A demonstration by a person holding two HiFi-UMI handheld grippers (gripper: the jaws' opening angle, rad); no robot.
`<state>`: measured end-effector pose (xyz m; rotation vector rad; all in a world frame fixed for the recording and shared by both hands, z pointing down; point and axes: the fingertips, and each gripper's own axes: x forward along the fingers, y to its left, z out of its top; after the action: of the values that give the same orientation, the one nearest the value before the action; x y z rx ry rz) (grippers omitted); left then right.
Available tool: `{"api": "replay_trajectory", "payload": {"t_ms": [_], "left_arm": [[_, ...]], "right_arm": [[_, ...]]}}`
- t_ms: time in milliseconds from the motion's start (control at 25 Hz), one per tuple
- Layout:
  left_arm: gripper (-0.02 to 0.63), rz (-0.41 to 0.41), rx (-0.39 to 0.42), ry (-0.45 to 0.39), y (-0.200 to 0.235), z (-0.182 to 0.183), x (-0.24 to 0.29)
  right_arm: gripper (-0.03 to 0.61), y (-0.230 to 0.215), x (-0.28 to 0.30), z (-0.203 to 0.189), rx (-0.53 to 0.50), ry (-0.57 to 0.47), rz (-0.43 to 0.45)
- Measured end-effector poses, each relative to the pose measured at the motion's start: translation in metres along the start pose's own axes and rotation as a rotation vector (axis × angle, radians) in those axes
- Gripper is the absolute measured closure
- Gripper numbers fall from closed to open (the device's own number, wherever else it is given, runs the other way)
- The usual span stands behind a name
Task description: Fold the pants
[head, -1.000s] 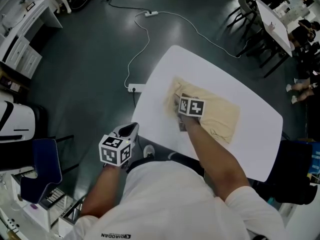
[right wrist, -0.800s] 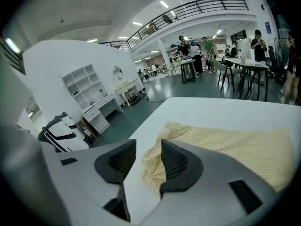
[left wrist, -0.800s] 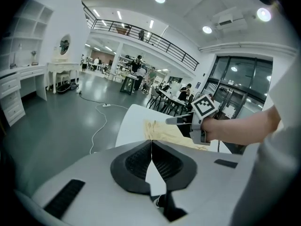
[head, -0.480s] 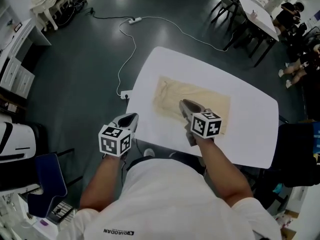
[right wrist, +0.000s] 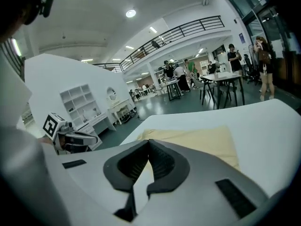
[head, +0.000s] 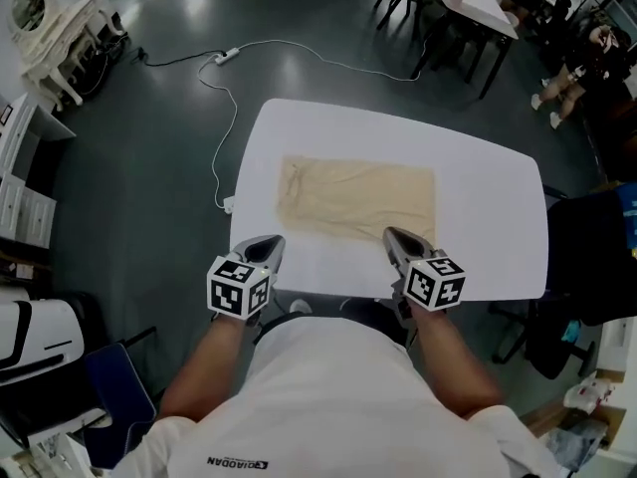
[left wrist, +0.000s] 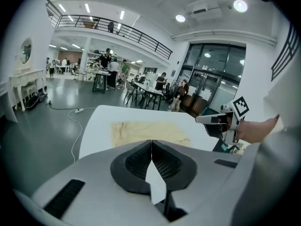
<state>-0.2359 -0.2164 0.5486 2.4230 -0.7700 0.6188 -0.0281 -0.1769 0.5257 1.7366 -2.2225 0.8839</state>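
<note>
The beige pants (head: 356, 199) lie flat as a folded rectangle on the white table (head: 488, 182). Both grippers hover at the table's near edge, short of the cloth. My left gripper (head: 269, 245) is over the near left edge with its jaws shut and nothing in them. My right gripper (head: 395, 237) is to the right of it, just before the pants' near edge, also shut and empty. In the left gripper view the pants (left wrist: 148, 130) lie beyond the closed tips (left wrist: 151, 141). The right gripper view shows the pants (right wrist: 197, 138) ahead of its own tips (right wrist: 149, 141).
A power strip and its white cable (head: 227, 56) trail over the dark floor beyond the table's far left corner. A second table with chairs (head: 463, 3) stands at the back right, with people near it. A dark chair (head: 587, 267) is close to the table's right side.
My right gripper has come off the pants, drawn back to the near edge and shut. My left gripper has moved up toward the table's near left edge.
</note>
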Motion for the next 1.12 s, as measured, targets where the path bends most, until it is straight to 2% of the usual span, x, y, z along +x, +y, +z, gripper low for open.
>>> {"api": "replay_trajectory", "payload": {"t_ms": [80,280,520,760,920,1120], "left_arm": [[0.586,-0.032,0.026,0.025,-0.013,-0.003,0.009],[0.586,-0.098,0.076,0.057,-0.043,0.002,0.034],[0.586,-0.131,0.134,0.071,-0.066,0.019,0.061],[0.586,-0.125,0.151,0.089,-0.086,0.029,0.089],[0.586,-0.113,0.168,0.096,-0.100,0.037,0.112],[0.586,-0.066,0.121,0.110,-0.105,0.041,0.130]], "right_arm": [[0.558,-0.010,-0.012,-0.007,-0.007,0.002,-0.032],[0.558,-0.035,-0.033,-0.020,0.060,-0.006,-0.091],[0.558,-0.072,-0.054,-0.021,0.090,-0.018,-0.155],[0.558,-0.120,-0.065,-0.032,0.126,0.023,-0.190],[0.558,-0.168,-0.055,-0.039,0.140,0.055,-0.207],[0.558,-0.215,-0.041,-0.049,0.128,0.132,-0.224]]}}
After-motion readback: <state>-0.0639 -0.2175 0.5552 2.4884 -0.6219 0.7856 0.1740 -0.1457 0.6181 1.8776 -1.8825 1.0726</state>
